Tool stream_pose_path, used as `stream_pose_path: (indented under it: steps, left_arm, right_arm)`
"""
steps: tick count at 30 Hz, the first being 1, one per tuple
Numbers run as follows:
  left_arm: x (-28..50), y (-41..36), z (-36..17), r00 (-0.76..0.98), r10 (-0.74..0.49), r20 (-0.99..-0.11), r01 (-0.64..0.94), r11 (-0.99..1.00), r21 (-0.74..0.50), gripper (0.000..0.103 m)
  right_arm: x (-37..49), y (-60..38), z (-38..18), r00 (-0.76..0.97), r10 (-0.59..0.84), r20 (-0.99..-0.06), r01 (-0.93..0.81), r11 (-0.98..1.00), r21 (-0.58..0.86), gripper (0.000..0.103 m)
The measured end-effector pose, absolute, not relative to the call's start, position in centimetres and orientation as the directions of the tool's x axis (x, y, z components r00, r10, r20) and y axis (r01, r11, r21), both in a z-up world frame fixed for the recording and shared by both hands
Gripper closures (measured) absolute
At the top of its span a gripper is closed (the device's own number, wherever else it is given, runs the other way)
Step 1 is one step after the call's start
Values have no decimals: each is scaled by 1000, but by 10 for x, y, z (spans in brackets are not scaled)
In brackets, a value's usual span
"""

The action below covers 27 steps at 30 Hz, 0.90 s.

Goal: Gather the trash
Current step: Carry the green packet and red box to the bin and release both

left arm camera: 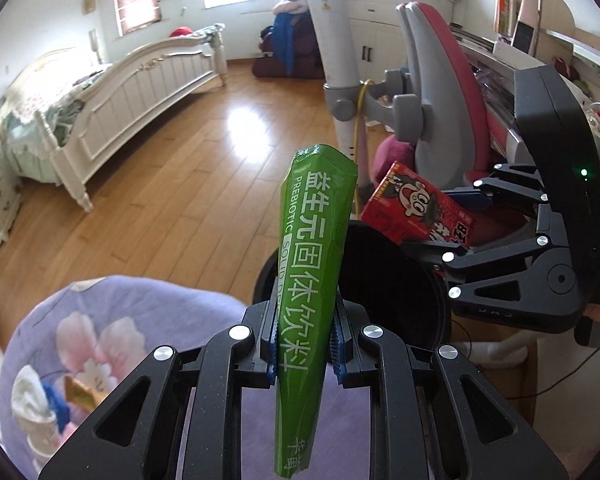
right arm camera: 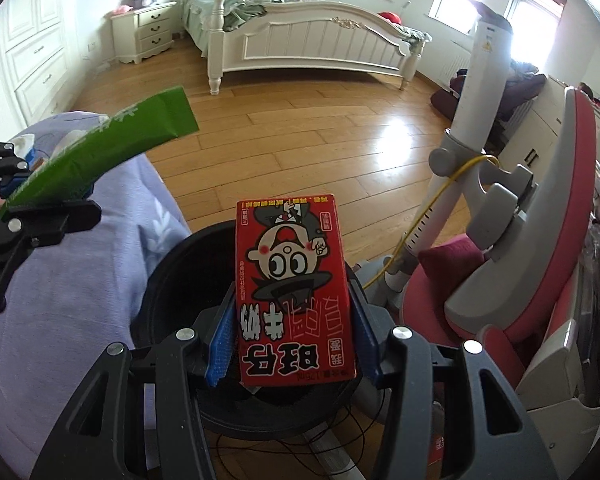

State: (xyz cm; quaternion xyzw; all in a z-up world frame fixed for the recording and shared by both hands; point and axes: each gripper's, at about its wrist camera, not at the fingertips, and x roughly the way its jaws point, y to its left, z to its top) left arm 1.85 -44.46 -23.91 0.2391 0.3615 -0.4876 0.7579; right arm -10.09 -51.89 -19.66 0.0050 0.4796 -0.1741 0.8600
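R gripper clamps red milk carton above black bin

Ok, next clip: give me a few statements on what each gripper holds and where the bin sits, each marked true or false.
1. The left gripper is shut on a green sachet. True.
2. The right gripper holds a blue can. False: it is shut on a red carton printed with a cartoon face.
3. A black bin lies just past the red carton in the right wrist view. True.
4. Both pieces of trash already lie in the black bin. False: each is clamped between its gripper's pads.
5. The floor is grey carpet. False: it is wooden boards.
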Motion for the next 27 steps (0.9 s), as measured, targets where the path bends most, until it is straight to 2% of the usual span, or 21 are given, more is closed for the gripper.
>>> stream_pose_path:
  steps: [13, 14, 15, 16, 17, 18, 19, 27]
  left_arm:
    - [16, -489, -270, 222, -525, -822, 916, 402, -9, 83]
    - [16, -491, -271, 222, -519, -825, 914, 405, -9, 78]
    - [17, -493, -272, 225, -514, -828, 911, 413, -8, 68]
    - [17, -494, -273, 233, -510, -828, 907, 422, -5, 63]
    - [17, -491, -273, 245, -508, -826, 903, 430, 3, 51]
    - [17, -490, -272, 258, -510, -821, 899, 437, 12, 46]
    - [18, -490, -271, 261, -514, -817, 899, 438, 12, 46]
    - [26, -460, -251, 262, -557, -788, 879, 475, -43, 46]
  right_arm:
    - [-94, -545, -211, 455, -292, -841, 330, 933, -146, 53]
    - [-93, -545, -212, 451, -296, -842, 331, 932, -150, 51]
    - [-92, -544, -213, 445, -302, -843, 332, 930, -158, 50]
    - [-91, -544, -214, 436, -313, -844, 331, 928, -173, 48]
    - [-90, -544, -215, 428, -323, -844, 333, 924, -185, 33]
    - [-90, -543, -216, 422, -337, -842, 342, 919, -196, 23]
    - [-91, -542, -215, 427, -353, -832, 352, 913, -207, 11]
    - [-95, -536, -201, 446, -372, -814, 370, 905, -211, 9]
